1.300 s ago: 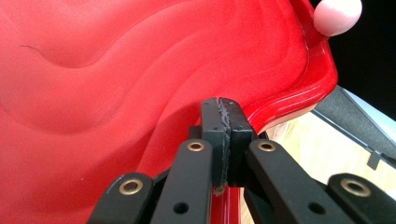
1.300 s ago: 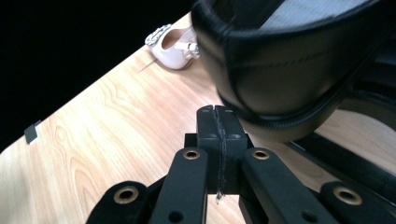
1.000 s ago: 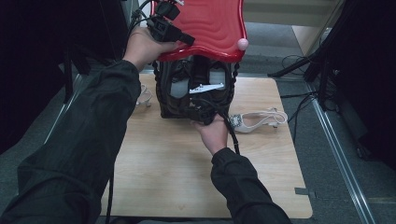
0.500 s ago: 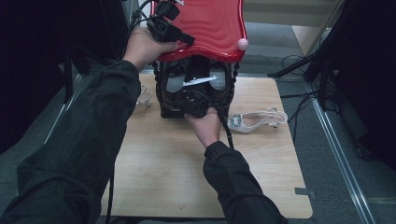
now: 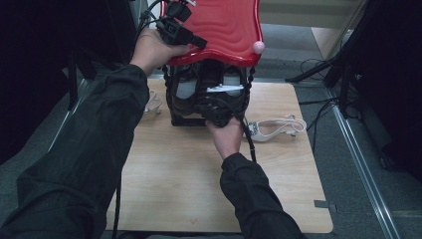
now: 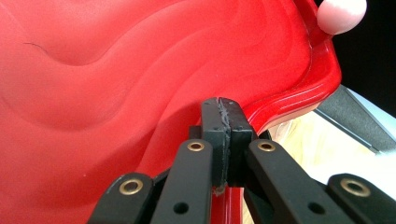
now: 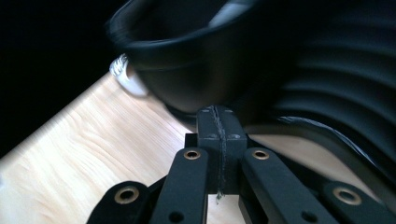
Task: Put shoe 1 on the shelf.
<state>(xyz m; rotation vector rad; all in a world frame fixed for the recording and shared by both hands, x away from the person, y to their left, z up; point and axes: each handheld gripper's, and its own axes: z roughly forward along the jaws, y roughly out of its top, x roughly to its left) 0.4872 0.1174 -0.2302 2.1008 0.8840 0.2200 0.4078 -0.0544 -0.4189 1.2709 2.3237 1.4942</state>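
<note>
Jaws of the left gripper (image 6: 223, 135) are pressed together at the edge of the wavy glossy red plastic lid (image 5: 224, 25), raised above the black box (image 5: 209, 97). Right gripper (image 7: 218, 140), jaws together, holds nothing beside that box. One white heeled sandal (image 5: 273, 127) lies on the wooden table (image 5: 199, 184).

Glossy red wavy plastic lids (image 5: 226, 27): one counted, raised above the box.
Black ribbed boxes (image 5: 209, 97): one counted, on the table.
Round pale pink knobs (image 5: 259, 47): one counted, at the lid's corner.
White strappy heeled sandals: two counted, one (image 5: 273, 128) right of the box, one (image 5: 153, 103) left of it.
Light wooden tabletops (image 5: 174, 174): one counted.
Black two-jaw grippers: two counted, left (image 5: 174, 27), right (image 5: 219, 107).
Dark-sleeved arms: two counted.
</note>
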